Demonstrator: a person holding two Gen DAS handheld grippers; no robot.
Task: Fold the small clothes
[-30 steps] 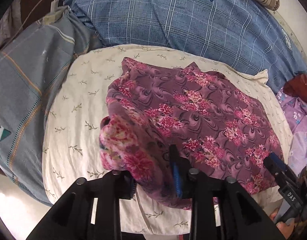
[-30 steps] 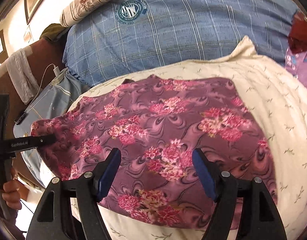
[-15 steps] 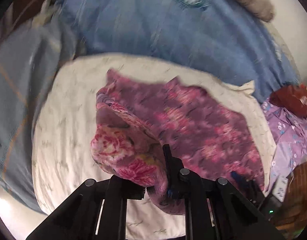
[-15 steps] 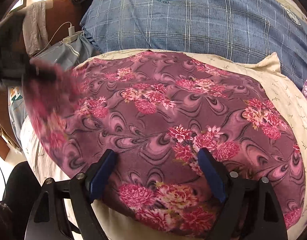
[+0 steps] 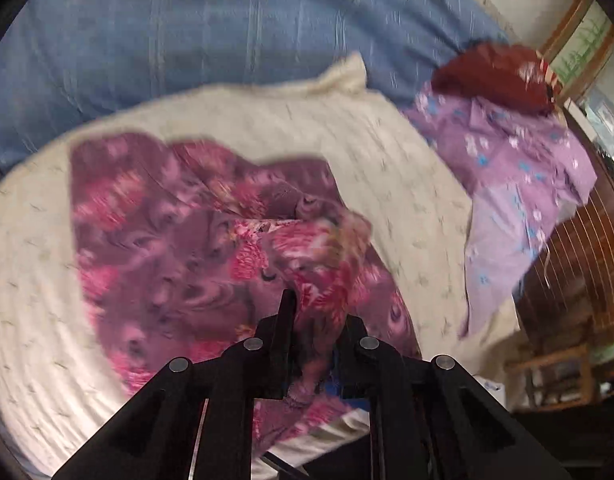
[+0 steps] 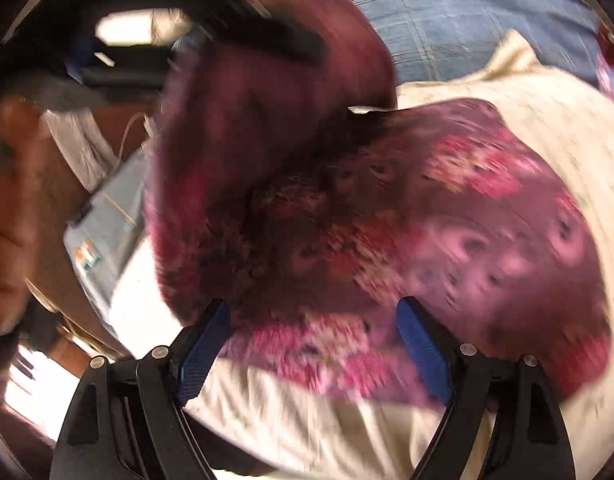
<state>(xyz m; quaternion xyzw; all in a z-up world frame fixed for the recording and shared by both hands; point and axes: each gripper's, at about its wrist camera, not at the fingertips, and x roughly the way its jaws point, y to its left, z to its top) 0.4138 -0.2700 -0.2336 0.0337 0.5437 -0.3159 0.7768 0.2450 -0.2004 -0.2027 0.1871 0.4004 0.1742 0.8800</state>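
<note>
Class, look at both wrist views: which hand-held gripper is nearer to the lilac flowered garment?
Cannot tell. The lilac flowered garment lies up and right of the left hand-held gripper; the right view shows only a sliver.

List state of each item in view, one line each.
Purple floral garment: partly folded, one side lifted over the rest, on the cream pillow.
Left claw: shut on the garment's edge.
Right claw: open above the garment's near edge; nothing gripped.
Cream leaf-print pillow: lying flat under the garment.
Lilac flowered cloth: unfolded, crumpled.
</note>
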